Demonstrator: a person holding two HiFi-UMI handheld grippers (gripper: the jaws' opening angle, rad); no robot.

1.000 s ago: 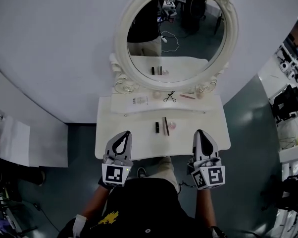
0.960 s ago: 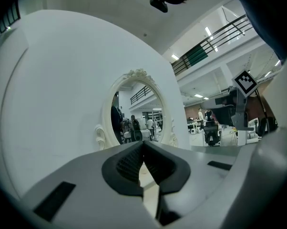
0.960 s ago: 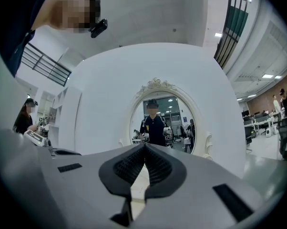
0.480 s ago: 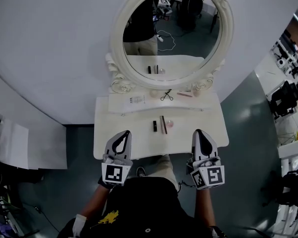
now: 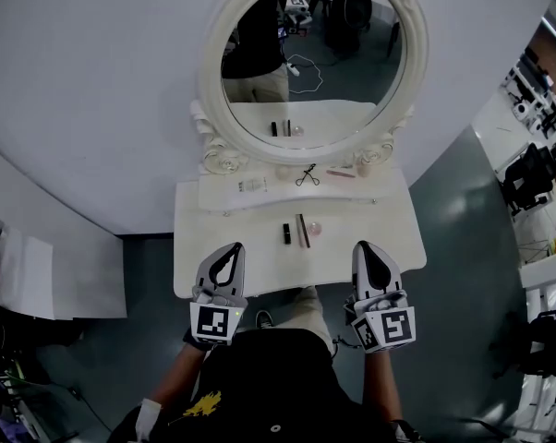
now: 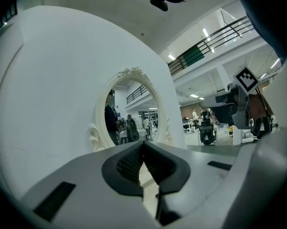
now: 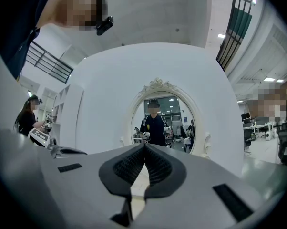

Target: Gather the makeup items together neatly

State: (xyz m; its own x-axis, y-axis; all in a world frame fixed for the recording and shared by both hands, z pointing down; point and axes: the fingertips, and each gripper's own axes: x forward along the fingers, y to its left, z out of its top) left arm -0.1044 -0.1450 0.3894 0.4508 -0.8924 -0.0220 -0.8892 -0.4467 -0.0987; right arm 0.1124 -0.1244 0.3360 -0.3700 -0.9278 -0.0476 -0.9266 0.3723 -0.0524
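Note:
On the white dressing table (image 5: 232, 264) lie a black lipstick (image 5: 285, 233), a dark pencil (image 5: 303, 231) and a small pink round item (image 5: 316, 230), close together at the middle. On the raised back shelf (image 5: 218, 198) rest a white tube (image 5: 252, 185), black eyelash curlers (image 5: 307, 175) and a pink stick (image 5: 341, 173). My left gripper (image 5: 229, 252) is shut and empty above the table's front left edge. My right gripper (image 5: 368, 250) is shut and empty at the front right. Both gripper views look over closed jaws toward the mirror (image 7: 161, 122).
An oval mirror (image 5: 310, 53) in an ornate white frame stands behind the shelf against a curved white wall. The table is narrow, with grey floor (image 5: 149, 275) on both sides. White benches and equipment stand at the far right (image 5: 546, 164).
The head view has shifted slightly, so table and mirror sit a little higher and further left. Both grippers stay shut at the front edge; the right one moved slightly left.

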